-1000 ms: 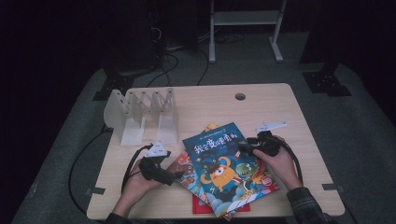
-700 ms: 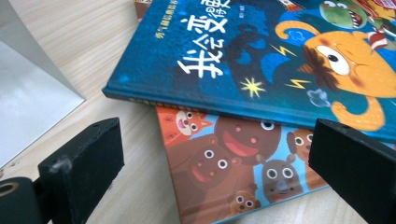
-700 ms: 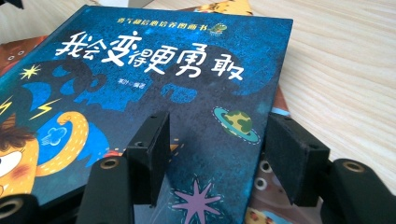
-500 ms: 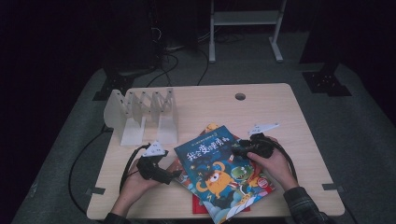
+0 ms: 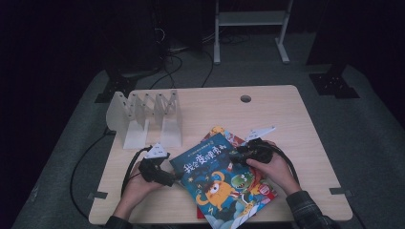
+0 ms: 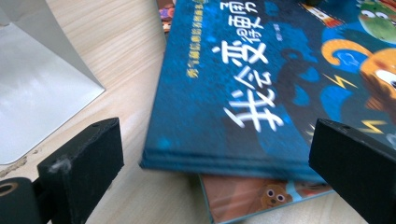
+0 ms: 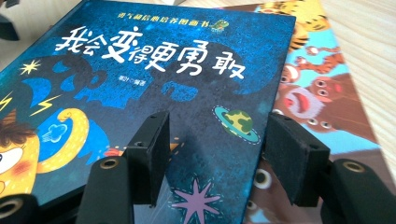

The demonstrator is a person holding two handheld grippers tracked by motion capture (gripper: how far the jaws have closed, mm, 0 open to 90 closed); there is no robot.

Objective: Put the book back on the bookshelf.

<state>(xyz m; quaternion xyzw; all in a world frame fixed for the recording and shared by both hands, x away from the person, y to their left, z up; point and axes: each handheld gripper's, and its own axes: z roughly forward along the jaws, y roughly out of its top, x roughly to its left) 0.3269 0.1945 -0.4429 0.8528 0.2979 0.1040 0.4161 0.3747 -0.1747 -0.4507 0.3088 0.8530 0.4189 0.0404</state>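
High view: blue book lies atop a second book near the table's front edge. Left gripper open at its left corner; right gripper jaws apart over the cover, gripping nothing.

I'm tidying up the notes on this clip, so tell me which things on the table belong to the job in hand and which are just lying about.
In the job:
- blue book, top of the pile
- book underneath
- left gripper, jaws open at the blue book's edge
- right gripper, jaws open over its cover

Lying about:
- white rack
- table
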